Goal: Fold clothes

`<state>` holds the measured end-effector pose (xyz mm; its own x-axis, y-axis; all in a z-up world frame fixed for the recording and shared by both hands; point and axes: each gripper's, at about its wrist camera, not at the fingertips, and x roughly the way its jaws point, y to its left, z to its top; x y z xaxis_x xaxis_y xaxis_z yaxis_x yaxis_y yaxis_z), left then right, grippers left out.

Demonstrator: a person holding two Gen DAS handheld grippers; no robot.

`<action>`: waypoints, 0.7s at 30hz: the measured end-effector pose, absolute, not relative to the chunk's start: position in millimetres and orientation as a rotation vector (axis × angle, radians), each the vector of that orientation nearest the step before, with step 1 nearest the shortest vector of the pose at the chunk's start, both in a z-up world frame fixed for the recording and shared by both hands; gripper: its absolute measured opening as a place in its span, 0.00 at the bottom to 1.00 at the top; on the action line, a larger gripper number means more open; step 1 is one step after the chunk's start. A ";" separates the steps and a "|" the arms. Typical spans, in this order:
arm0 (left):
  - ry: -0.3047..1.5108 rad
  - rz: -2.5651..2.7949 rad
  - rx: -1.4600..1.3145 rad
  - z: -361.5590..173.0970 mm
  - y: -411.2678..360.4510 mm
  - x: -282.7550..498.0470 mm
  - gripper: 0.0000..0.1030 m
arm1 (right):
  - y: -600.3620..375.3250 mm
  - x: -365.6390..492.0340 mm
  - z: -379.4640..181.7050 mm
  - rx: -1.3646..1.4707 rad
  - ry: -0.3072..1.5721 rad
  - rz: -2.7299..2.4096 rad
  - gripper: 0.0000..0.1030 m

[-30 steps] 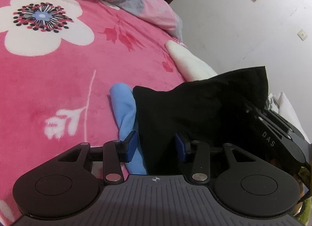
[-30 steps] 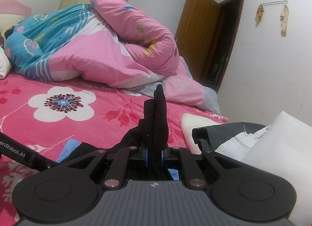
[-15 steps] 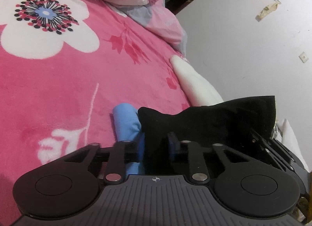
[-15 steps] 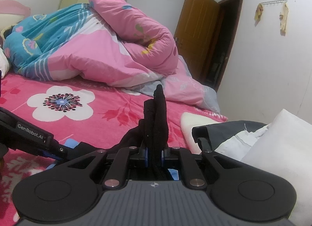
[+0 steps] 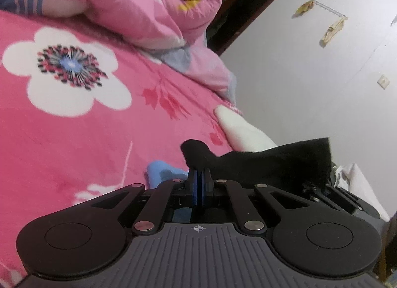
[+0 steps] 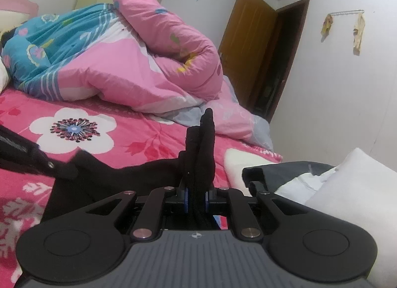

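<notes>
Room light was soft and even, no hard shadows and no source I could see. White wall (image 5: 310,84) came out a bit bluish in my left view. Left pic was motion-smeared: the flower print (image 5: 69,67) on the bed sheet (image 5: 74,144) looked streaky, edges soft. Right pic sharper. Black cloth (image 6: 201,159) read as flat black, no detail. Fisheye bent the door frame (image 6: 292,59), and corners went dark in the right pic.

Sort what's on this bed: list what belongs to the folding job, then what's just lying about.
In the job:
black garment
left gripper, shut on it
right gripper, shut on it

Lying about:
pink quilt
blue cloth
white pillow
flowered bedsheet
</notes>
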<state>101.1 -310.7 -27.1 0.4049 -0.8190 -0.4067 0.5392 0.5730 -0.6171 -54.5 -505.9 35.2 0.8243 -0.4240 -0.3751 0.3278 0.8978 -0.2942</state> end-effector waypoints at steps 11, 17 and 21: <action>0.783 -0.832 -0.407 -44.1 -314.9 116.3 0.01 | -520.1 -20.5 3.0 -0.211 0.599 -0.418 0.12; 0.781 -0.810 -0.399 -45.1 -310.4 119.8 0.02 | -512.1 -17.7 -1.9 -0.267 0.616 -0.445 0.44; 0.743 -0.806 -0.386 -38.1 -304.1 118.4 0.02 | -506.8 -15.9 -5.2 -0.305 0.628 -0.463 0.60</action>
